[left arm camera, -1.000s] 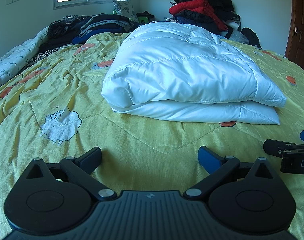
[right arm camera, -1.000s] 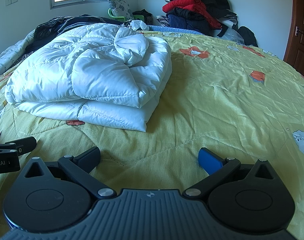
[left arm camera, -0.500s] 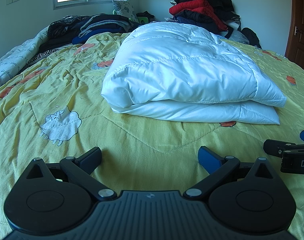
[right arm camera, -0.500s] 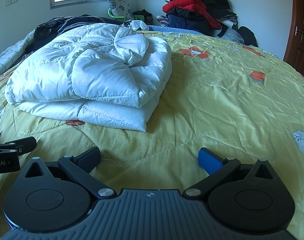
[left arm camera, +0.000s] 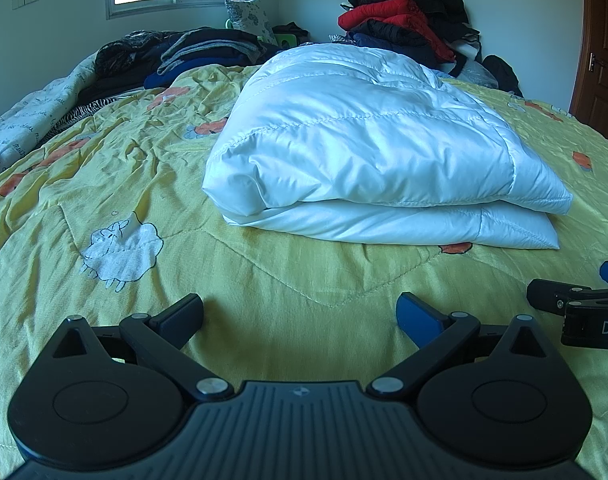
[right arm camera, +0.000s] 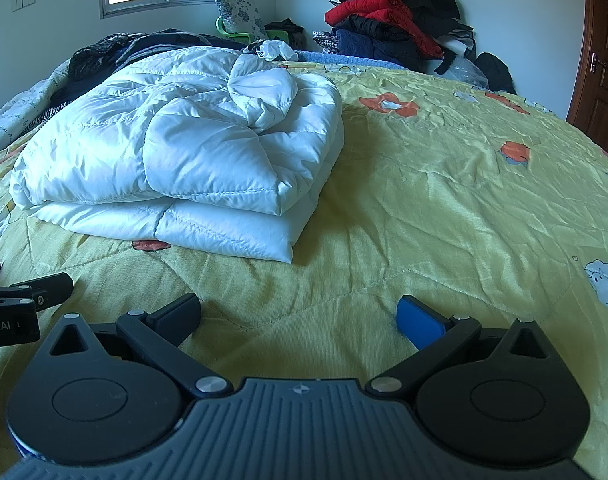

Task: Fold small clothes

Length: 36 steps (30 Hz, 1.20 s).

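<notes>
Resting low over a yellow quilted bedspread [left arm camera: 304,280], the left gripper [left arm camera: 300,314] has its jaws spread wide with nothing between them, and the right gripper [right arm camera: 298,314] sits the same way, wide apart and empty. Each shows in the other's view: the right one at 3 o'clock in the left wrist view, the left one at 9 o'clock in the right wrist view. A white puffer jacket [left arm camera: 367,148] lies folded in stacked layers on the bedspread, at about 12 o'clock ahead of the left gripper and near 10 o'clock from the right one [right arm camera: 176,160], apart from both. On its top, in the right wrist view, a bunched part stands up. A sheep print [left arm camera: 120,248] marks the bedspread at 10 o'clock from the left gripper. Far off, dark clothes [left arm camera: 192,52] are heaped at 11 o'clock and a pile with a red jacket [left arm camera: 399,16] at 1 o'clock, by a wooden door [left arm camera: 603,40].
</notes>
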Motion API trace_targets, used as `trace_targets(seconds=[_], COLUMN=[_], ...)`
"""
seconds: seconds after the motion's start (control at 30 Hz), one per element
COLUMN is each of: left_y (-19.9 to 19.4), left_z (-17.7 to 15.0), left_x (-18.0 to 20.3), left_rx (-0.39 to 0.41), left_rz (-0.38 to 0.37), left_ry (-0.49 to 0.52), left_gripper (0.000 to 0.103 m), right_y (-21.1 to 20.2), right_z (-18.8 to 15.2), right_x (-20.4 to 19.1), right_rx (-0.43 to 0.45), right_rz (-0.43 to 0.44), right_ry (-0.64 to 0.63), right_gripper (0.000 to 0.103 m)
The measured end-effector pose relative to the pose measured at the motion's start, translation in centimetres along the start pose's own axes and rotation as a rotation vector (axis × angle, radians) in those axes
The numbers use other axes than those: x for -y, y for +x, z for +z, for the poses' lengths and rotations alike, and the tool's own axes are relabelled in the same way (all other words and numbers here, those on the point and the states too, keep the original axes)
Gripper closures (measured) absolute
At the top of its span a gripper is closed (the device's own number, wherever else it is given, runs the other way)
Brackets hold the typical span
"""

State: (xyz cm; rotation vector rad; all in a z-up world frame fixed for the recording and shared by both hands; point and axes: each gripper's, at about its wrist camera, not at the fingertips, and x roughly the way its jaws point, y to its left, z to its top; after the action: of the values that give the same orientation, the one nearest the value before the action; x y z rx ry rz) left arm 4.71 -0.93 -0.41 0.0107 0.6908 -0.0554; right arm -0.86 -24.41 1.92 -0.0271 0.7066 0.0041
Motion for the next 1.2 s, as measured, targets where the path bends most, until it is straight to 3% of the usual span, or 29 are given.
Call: trace_targets(seconds=[1.2], left_y=[0.59], left_z=[0.76], left_x=[-0.47], left_rx=[-0.023], left_rz=[-0.027], left_ry=[0.018], left_gripper=[0.0], right_y=[-0.03], right_z=[0.0], right_x=[0.05], right_rx=[0.0], right_rz=[0.0], right_ry=[0.0], right_gripper=[0.001])
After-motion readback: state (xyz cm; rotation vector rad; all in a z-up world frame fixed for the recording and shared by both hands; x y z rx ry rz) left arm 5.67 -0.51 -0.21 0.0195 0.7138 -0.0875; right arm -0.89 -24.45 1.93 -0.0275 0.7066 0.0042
